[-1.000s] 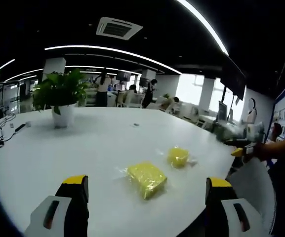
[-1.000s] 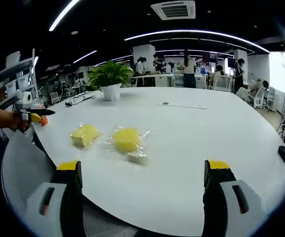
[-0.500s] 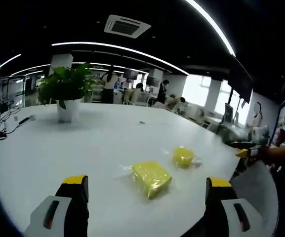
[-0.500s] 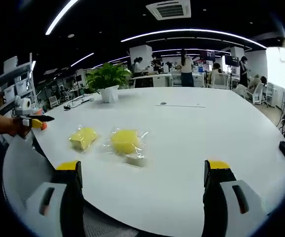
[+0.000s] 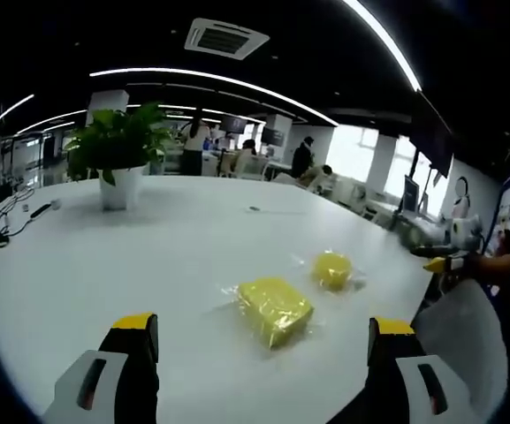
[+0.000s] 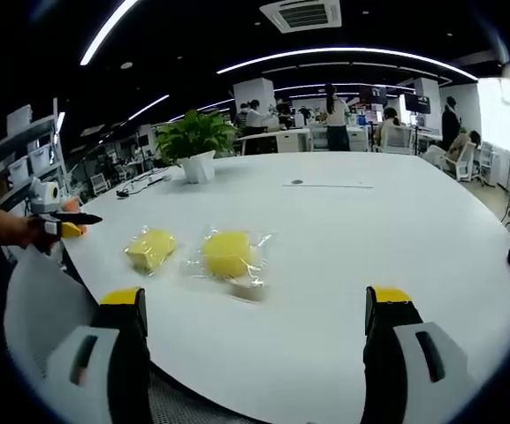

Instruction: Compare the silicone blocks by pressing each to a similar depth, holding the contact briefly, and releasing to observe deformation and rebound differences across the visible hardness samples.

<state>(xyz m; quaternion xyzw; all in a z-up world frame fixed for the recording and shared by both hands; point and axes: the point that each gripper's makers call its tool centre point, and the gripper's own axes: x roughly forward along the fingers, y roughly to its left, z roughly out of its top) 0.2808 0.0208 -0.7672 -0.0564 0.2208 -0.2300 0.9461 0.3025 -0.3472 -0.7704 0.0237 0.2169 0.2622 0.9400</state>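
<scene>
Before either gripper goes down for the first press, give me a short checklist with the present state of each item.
1. Both samples in sight: ok. The larger yellow silicone block in clear wrap and the smaller yellow silicone block in clear wrap lie on the white table.
2. Blocks apart, so each can be pressed alone: ok.
3. Left gripper open and holding nothing: ok.
4. Right gripper open and holding nothing: ok.
5. Contact with a block: not ok; both grippers are short of the blocks.
6. Hardness labels readable: cannot tell.
</scene>
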